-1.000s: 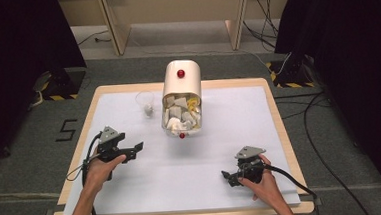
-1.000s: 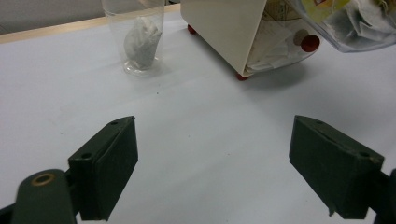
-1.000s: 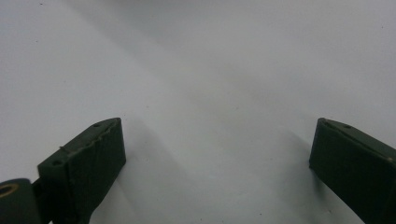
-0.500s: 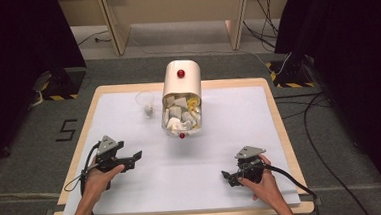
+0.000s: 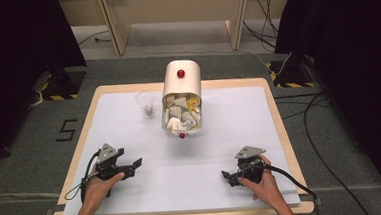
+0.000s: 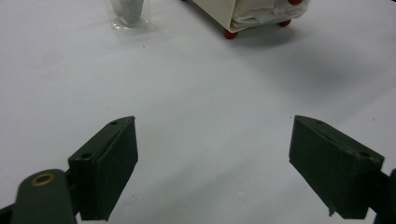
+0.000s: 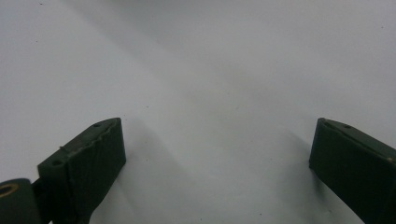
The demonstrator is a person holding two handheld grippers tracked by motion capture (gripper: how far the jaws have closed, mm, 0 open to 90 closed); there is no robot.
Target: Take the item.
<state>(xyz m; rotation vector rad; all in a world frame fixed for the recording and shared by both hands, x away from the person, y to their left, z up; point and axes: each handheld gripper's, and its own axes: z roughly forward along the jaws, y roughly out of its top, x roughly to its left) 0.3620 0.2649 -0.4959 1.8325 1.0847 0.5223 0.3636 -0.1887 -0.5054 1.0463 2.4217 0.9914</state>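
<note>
A cream bin (image 5: 180,85) with red knobs lies tipped on its side at the table's far middle, its mouth toward me and stuffed with crumpled paper (image 5: 180,116). A clear plastic cup (image 5: 146,103) with a bit of paper inside stands just left of it. My left gripper (image 5: 133,165) rests open at the near left, jaws pointing right toward the middle. In the left gripper view the bin (image 6: 243,11) and the cup (image 6: 129,13) lie far ahead of the left gripper (image 6: 214,170). My right gripper (image 5: 226,177) sits open at the near right; the right gripper (image 7: 217,172) holds nothing.
The white table top (image 5: 230,130) has a wooden rim. Cables trail from both grippers off the near edge. Beyond the table are wooden table legs, floor cables and dark curtains at both sides.
My left gripper has drawn back toward the near edge and a little left. The right gripper, bin and cup have stayed put.
</note>
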